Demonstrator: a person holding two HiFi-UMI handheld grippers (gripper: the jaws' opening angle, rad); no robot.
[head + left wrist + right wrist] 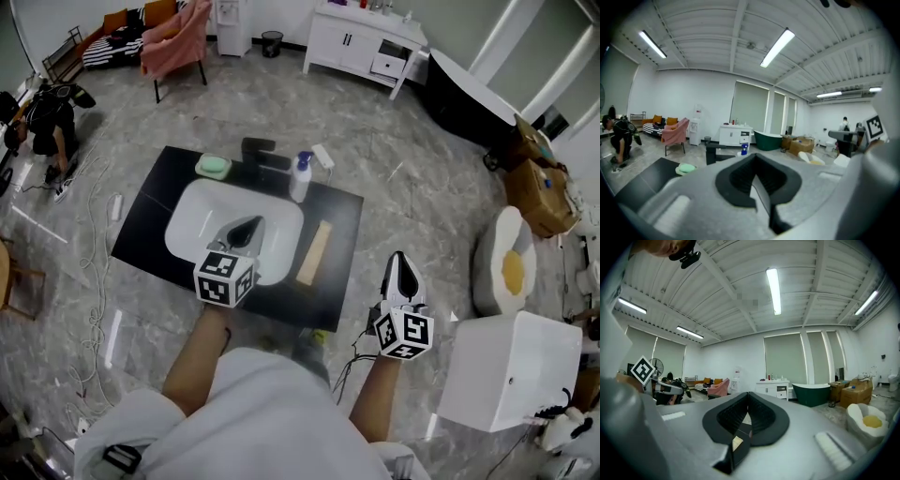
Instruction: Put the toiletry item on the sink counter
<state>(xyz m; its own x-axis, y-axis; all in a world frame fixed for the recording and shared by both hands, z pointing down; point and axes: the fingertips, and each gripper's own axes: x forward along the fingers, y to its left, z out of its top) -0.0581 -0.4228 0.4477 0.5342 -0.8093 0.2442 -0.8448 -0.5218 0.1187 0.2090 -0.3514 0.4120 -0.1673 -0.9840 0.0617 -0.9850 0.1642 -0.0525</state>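
**Both grippers empty, pump bottle standing on the counter**

Down the head view, the black sink counter (pixel 339 217) fills the middle of the frame with the white basin (pixel 187 204) set into it. The left gripper (pixel 247 229) hangs over the basin, jaws pressed together with nothing between them. Its own view confirms it: the left gripper (pixel 757 164) has its dark pads meeting and only room beyond. The right gripper (pixel 399 265) sits lower right, off the counter's edge above the floor. It too is closed and bare, and the right gripper (pixel 747 409) in its own view shows no gap and no load.

And the toiletry item? The likeliest candidate is the pump bottle (pixel 300 177), white with a blue top, upright at the counter's back edge just behind the basin. It also peeks out mid-frame in the left gripper view (pixel 744 149). It's small in both views, so that reading is a guess.

It looks like a rigid plastic bottle, light to moderate in weight depending on fill, with smooth sides and a top-heavy pump. The best hold would be around the body below the shoulder, not the nozzle. A green soap (pixel 214 166) rests upper left, and a pale flat strip (pixel 314 253) lies right of the basin.
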